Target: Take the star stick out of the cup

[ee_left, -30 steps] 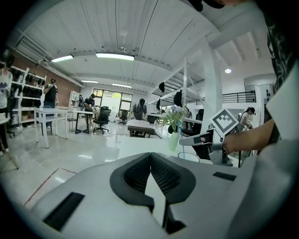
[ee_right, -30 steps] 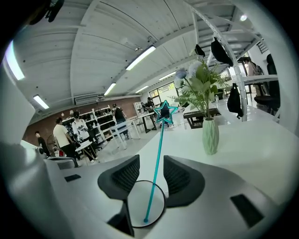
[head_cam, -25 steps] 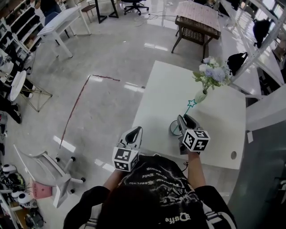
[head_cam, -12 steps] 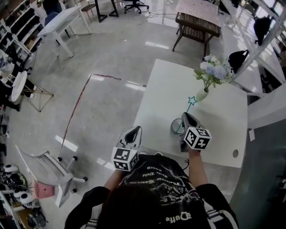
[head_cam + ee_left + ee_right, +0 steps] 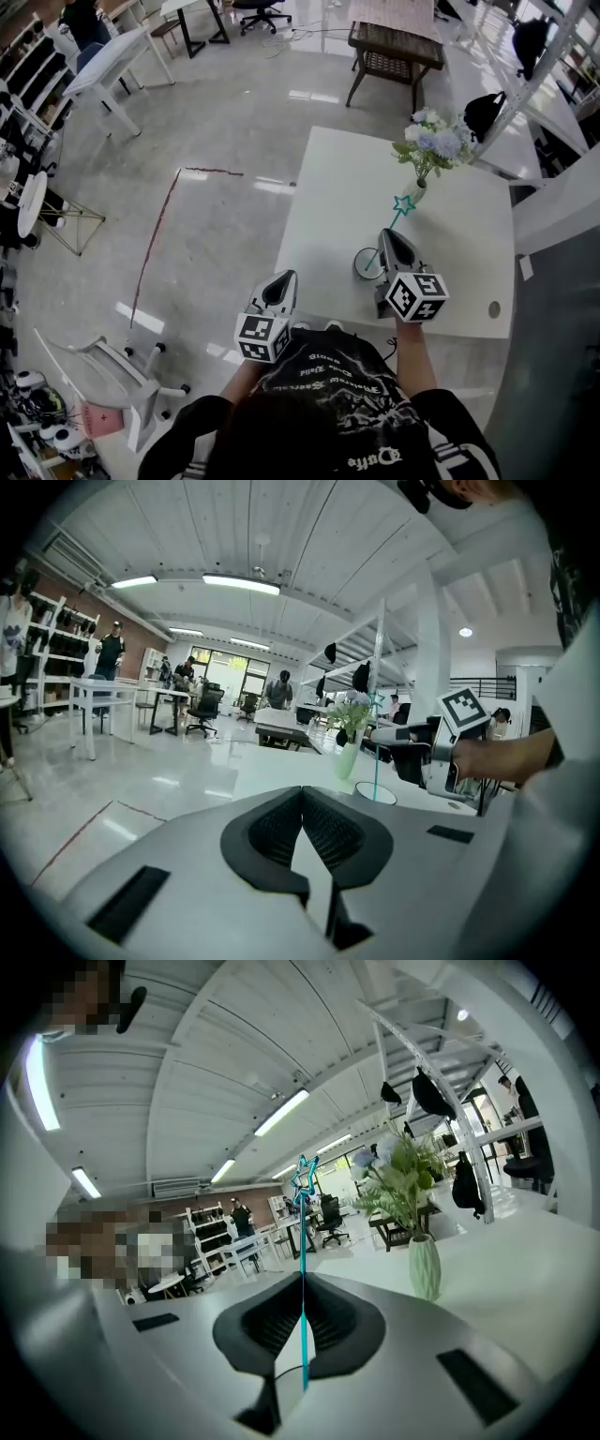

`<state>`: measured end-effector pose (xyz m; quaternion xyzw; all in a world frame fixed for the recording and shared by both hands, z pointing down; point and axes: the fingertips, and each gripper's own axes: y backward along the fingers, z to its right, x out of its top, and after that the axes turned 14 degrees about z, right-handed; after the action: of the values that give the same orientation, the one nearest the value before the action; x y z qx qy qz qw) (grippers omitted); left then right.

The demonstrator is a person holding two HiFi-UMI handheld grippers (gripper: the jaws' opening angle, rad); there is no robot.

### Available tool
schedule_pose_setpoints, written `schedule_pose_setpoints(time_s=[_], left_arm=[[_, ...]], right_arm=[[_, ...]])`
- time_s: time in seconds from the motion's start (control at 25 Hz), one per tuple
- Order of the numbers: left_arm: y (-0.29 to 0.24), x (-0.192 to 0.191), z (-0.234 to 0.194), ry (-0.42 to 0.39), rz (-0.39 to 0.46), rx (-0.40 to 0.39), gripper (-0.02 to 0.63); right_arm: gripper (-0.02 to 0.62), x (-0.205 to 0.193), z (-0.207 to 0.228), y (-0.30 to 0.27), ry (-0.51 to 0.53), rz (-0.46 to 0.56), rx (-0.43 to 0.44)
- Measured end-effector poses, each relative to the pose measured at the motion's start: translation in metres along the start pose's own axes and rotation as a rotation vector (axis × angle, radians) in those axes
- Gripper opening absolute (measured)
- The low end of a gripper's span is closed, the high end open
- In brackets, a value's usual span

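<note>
Right claw (image 5: 302,1309) is clamped on the stick (image 5: 303,1241): its pads have met on the thin teal shaft, which runs up between them to the star at its top. Left claw (image 5: 302,834) hangs to the person's left, off the near edge of the table (image 5: 459,262), jaws together with nothing in them. Just ahead of the right claw sits the cup (image 5: 365,266), upright near the table's front. The stick's lower end is in it, and the shaft leans away toward the vase (image 5: 418,193) of flowers further back. So the grip looks made, and that is the only part done. I judge the lift has not begun, since the foot of the stick is inside the rim. What is left is to draw the stick up along its own lean until it clears the cup, without tipping the cup or brushing the vase. A second ago the right claw stood wide open beside the shaft, and it has since shut on it. Cup, stick and vase lie as they did, and the left claw has kept its place. Beyond the table, chairs and desks stand on a glossy floor.
</note>
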<state>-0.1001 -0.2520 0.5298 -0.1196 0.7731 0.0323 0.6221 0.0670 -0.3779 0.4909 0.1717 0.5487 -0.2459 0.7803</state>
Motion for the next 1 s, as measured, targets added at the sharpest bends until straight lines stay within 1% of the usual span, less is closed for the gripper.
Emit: schedule_pose_setpoints(time_s=[0.16, 0.28, 0.48, 0.6, 0.76, 1.0], left_arm=[[-0.006, 0.0, 0.013, -0.018, -0.013, -0.065, 0.02], [-0.011, -0.003, 0.016, -0.011, -0.011, -0.09, 0.02], [-0.018, -0.008, 0.024, 0.025, -0.026, -0.126, 0.02], [-0.024, -0.006, 0.033, 0.017, -0.023, -0.162, 0.02], [-0.032, -0.007, 0.047, -0.007, -0.017, -0.219, 0.02], [-0.036, -0.006, 0.066, -0.012, -0.022, -0.28, 0.02]], right_arm=[[0.013, 0.027, -0.014, 0.008, 0.037, 0.071, 0.019], [0.013, 0.046, -0.019, 0.014, 0.048, 0.119, 0.023], [0.013, 0.072, -0.016, 0.034, 0.059, 0.183, -0.013], [0.013, 0.085, -0.011, 0.047, 0.071, 0.216, -0.041], [0.012, 0.093, -0.001, 0.064, 0.112, 0.237, -0.084], [0.012, 0.09, 0.013, 0.094, 0.134, 0.232, -0.147]])
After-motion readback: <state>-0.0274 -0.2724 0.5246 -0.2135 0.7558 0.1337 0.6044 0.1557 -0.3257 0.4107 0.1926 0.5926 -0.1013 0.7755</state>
